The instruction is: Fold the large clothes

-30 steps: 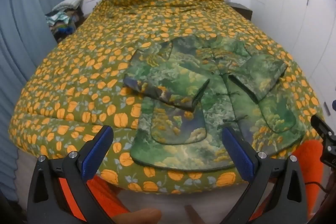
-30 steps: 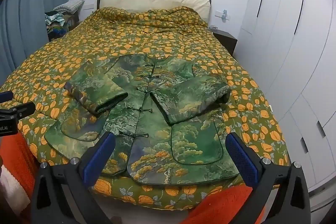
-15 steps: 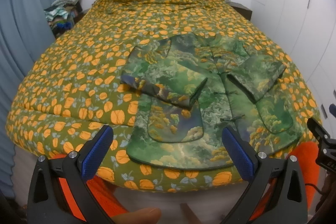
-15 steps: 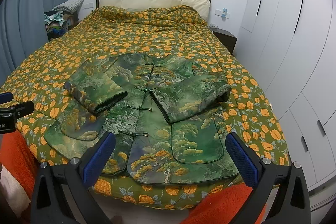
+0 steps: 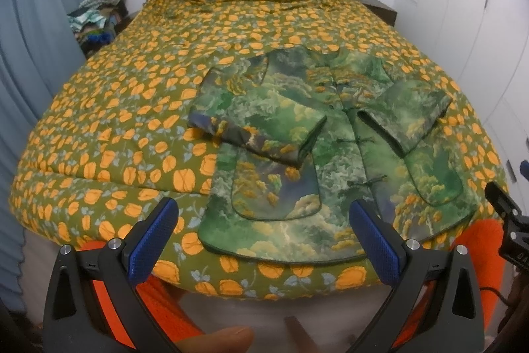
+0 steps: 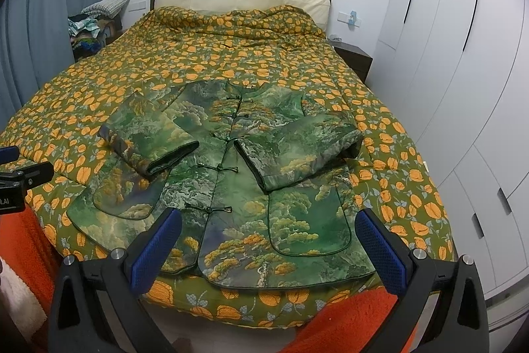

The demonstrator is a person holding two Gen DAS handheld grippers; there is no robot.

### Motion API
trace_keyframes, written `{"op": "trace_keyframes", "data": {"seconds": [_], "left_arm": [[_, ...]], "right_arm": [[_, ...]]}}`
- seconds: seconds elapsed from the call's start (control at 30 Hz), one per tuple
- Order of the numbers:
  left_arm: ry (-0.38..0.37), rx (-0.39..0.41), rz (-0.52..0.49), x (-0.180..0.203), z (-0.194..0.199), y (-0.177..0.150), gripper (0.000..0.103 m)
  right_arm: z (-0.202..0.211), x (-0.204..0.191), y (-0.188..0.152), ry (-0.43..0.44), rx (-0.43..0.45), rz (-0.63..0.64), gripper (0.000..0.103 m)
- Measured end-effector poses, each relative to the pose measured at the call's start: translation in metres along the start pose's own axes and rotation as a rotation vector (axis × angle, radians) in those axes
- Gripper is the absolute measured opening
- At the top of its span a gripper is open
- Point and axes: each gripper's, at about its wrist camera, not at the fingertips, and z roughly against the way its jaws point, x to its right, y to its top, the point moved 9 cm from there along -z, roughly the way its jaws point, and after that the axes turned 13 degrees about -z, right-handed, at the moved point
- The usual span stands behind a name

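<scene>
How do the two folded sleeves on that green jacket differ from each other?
The left sleeve lies flatter, its cuff stopping short of the button line; the right sleeve looks puffier, its cuff almost reaching the buttons. The left sleeve shows a dark bluish outer edge; the right sleeve is green all over. Both are folded inward over the jacket front.

The left gripper (image 5: 264,237) is hanging wide open over the foot of the bed (image 5: 109,128). The green jacket (image 5: 330,154) is lying flat on the orange-flowered quilt, both sleeves folded in across its front.
</scene>
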Motion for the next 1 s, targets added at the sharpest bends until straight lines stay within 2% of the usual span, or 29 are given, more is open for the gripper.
{"op": "trace_keyframes", "data": {"seconds": [1.0], "left_arm": [[0.01,-0.008,-0.002,-0.0065,-0.0008,-0.005,0.103]], "right_arm": [[-0.0002,0.0004,-0.0013,-0.002,-0.008,-0.004,0.103]]}}
